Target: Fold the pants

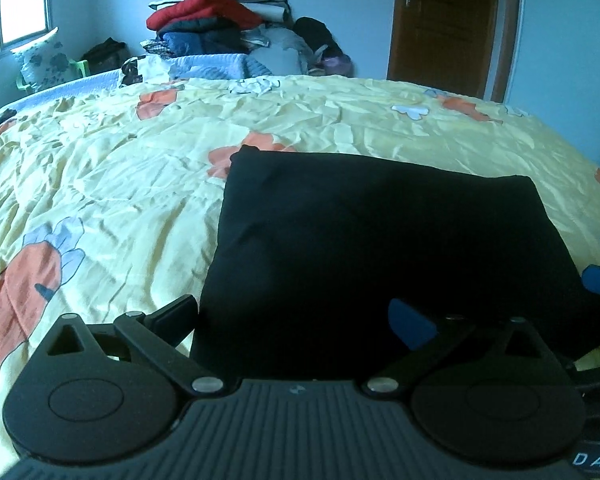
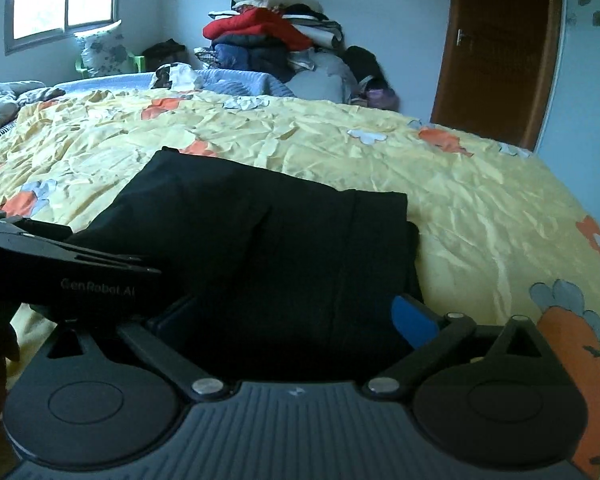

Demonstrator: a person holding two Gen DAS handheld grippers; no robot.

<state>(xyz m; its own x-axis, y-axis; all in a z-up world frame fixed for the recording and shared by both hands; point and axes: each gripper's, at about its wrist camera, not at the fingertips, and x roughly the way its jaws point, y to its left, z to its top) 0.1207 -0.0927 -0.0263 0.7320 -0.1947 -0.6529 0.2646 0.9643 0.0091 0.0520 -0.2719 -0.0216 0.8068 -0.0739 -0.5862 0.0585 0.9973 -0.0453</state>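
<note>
Black pants: folded into a compact rectangle, laid flat on the yellow carrot-print bedspread, directly ahead of both grippers.

Left gripper: jaws spread wide, nothing gripped; the near edge of the pants is seen between the fingers, unpinched.

Right gripper: jaws likewise spread wide, nothing held; the pants' near right corner is framed between its fingers.

Clothes pile: stacked far beyond the grippers, against the wall.

Wooden door: located ahead, to the right.
</note>
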